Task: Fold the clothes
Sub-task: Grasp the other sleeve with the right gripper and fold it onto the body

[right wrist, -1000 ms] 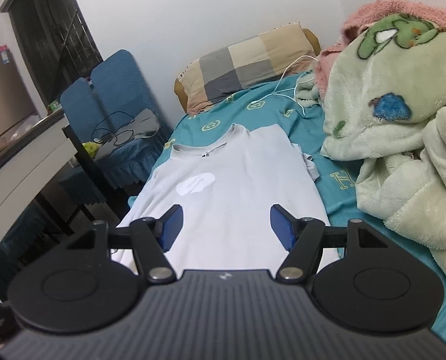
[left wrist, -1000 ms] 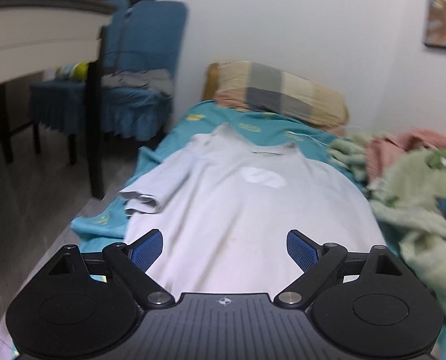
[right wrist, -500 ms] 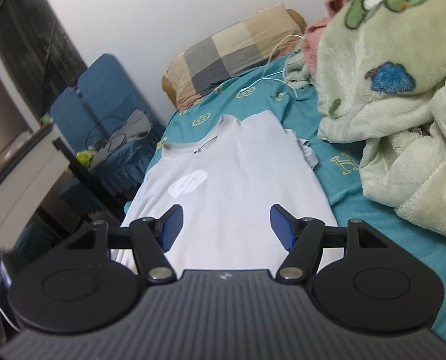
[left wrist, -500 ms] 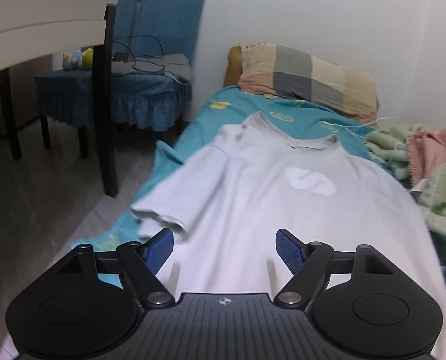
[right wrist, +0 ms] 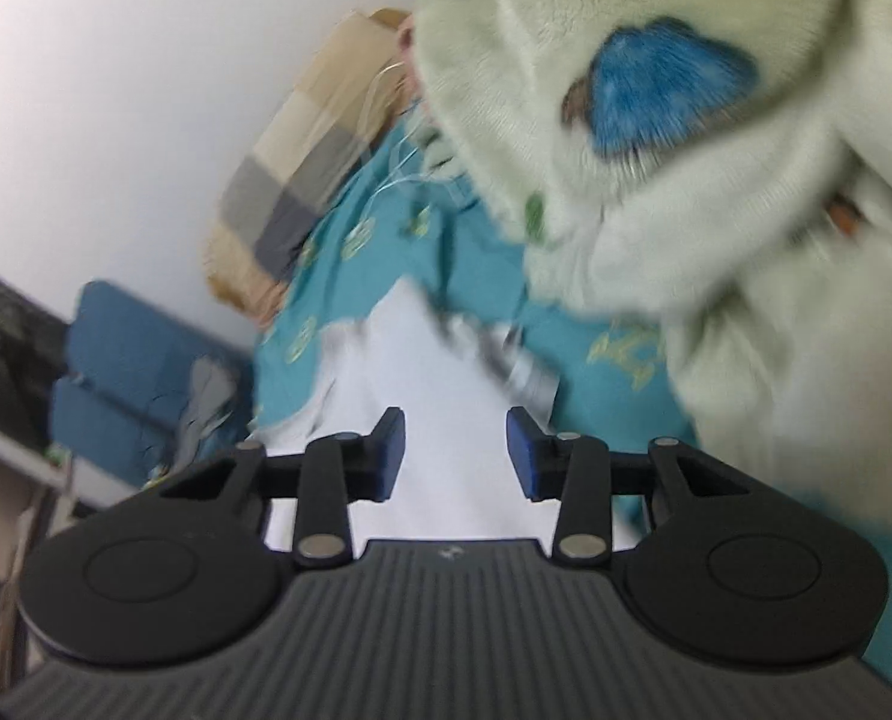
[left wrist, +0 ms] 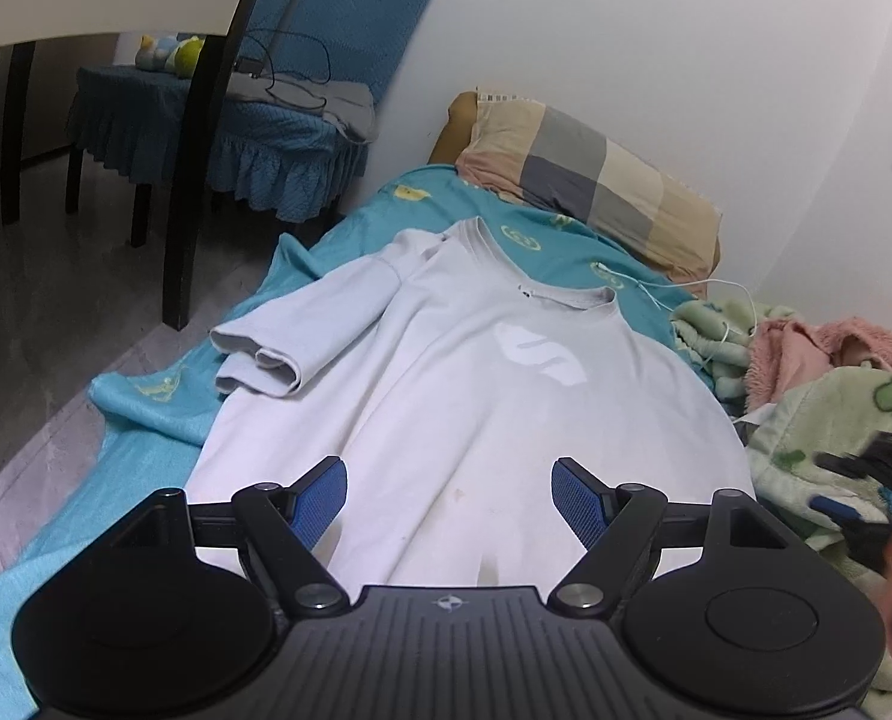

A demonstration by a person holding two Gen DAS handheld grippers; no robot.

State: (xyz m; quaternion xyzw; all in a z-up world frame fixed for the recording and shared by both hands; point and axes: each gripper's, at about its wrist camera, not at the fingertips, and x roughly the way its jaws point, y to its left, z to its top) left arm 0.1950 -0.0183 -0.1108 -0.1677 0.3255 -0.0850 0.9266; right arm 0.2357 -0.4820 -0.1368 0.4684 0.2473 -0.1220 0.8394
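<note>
Ribbed hand-held gripper (left wrist: 449,495) over smooth T-shirt (left wrist: 476,384)

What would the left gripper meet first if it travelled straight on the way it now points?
Probably the white short-sleeved cotton T-shirt spread flat on the teal bed sheet. The open left gripper points along the shirt's body toward the white chest logo; its height above the cloth is unclear.

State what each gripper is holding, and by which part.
Nothing is held. The left gripper and the right gripper both hang open above the white cotton T-shirt, gripping no part.
</note>
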